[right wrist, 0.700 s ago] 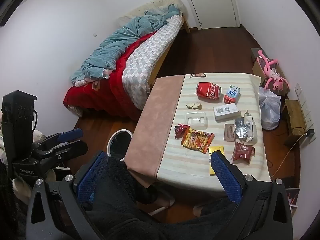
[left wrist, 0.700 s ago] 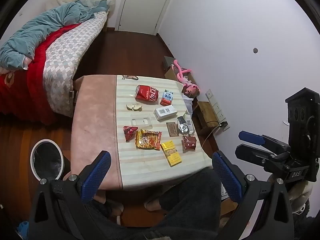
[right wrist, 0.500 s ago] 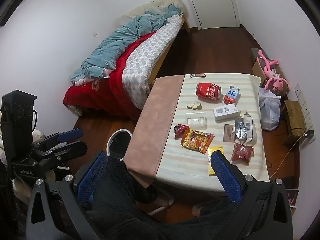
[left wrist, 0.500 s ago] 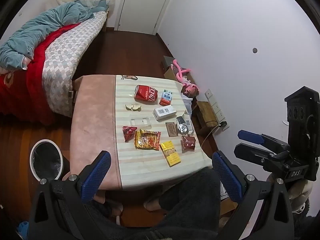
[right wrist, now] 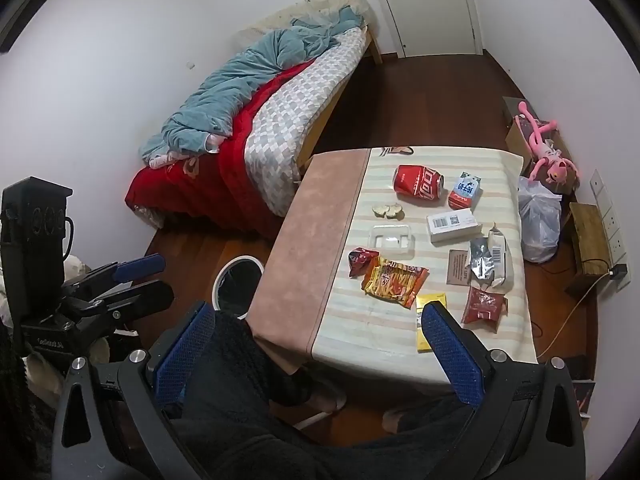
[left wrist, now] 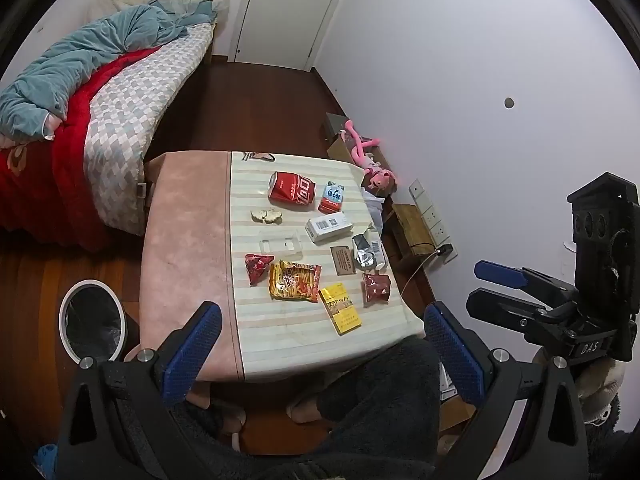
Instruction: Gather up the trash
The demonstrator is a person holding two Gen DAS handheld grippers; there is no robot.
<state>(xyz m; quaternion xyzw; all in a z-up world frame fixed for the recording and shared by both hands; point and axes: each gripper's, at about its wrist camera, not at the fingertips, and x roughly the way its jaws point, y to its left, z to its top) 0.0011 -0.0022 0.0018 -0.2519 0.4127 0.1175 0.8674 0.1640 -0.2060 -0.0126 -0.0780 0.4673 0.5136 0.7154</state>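
- The left gripper (left wrist: 320, 344) hangs high above the near edge of the worktop (left wrist: 188, 240); its jaws stand wide apart and hold nothing
- The right gripper (right wrist: 316, 344) is likewise high and back from the worktop; jaws wide apart, empty
- The trash lies spread over the striped cloth: a crushed red can (left wrist: 291, 193) at the far end, a small drink carton (left wrist: 332, 197) just beside it, a white box (left wrist: 329, 225), a clear plastic tray (left wrist: 280, 242), an orange snack bag (left wrist: 295, 281) with a small red wrapper (left wrist: 257, 267) touching its left edge, a yellow packet (left wrist: 341, 308), a silver wrapper (left wrist: 367, 253), a dark red sachet (left wrist: 376, 287)
- The bin (left wrist: 93, 325) stands on the floor left of the worktop, lined in black, mouth open
- Handling, as a judgement: all of it looks light; the snack bag and wrappers are thin, crinkly and likely slippery, best pinched at a raised crimped edge; the can is stiff but dented, so take it across its body; the clear tray may flex, so grip its rim
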